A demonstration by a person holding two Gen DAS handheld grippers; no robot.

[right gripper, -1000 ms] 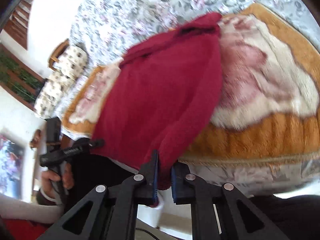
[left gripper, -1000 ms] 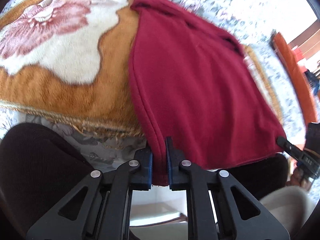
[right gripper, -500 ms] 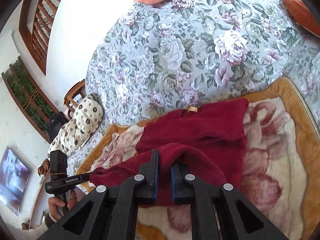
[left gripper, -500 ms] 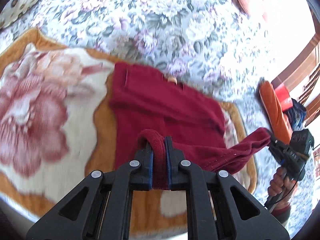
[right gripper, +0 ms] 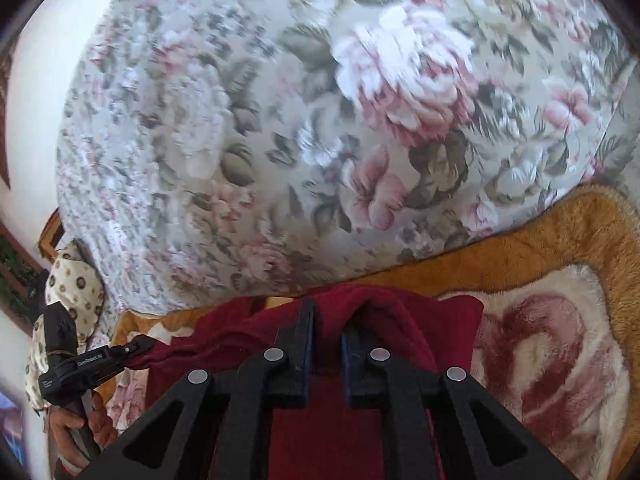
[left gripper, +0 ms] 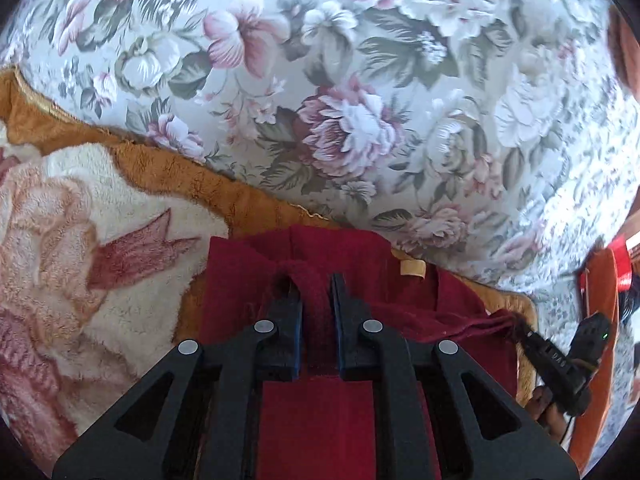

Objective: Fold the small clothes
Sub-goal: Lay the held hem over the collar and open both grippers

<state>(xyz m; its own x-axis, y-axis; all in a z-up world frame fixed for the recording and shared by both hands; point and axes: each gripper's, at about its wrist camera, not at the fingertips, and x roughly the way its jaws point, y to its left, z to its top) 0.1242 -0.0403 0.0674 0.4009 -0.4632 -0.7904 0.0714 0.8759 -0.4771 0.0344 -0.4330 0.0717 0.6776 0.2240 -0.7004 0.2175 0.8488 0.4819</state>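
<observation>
A dark red knit garment (left gripper: 372, 280) lies on an orange and cream plush blanket (left gripper: 100, 216), folded over on itself, with its tan neck label (left gripper: 412, 269) showing at the far edge. My left gripper (left gripper: 315, 292) is shut on a fold of the red hem, held over the garment's far end. My right gripper (right gripper: 326, 320) is shut on the other hem corner of the garment (right gripper: 440, 312). Each gripper shows in the other's view, the right gripper (left gripper: 524, 334) at the left wrist view's right and the left gripper (right gripper: 140, 346) at the right wrist view's left.
A floral bedsheet (left gripper: 352, 92) stretches beyond the blanket. An orange cushion (left gripper: 596, 320) lies at the right. A spotted cream pillow (right gripper: 76, 292) sits at the left edge of the right wrist view. The blanket (right gripper: 560, 264) extends to the right.
Both grippers carried the red hem forward from the near edge over the garment to its collar end, folding it in half. The views now face the floral sheet.
</observation>
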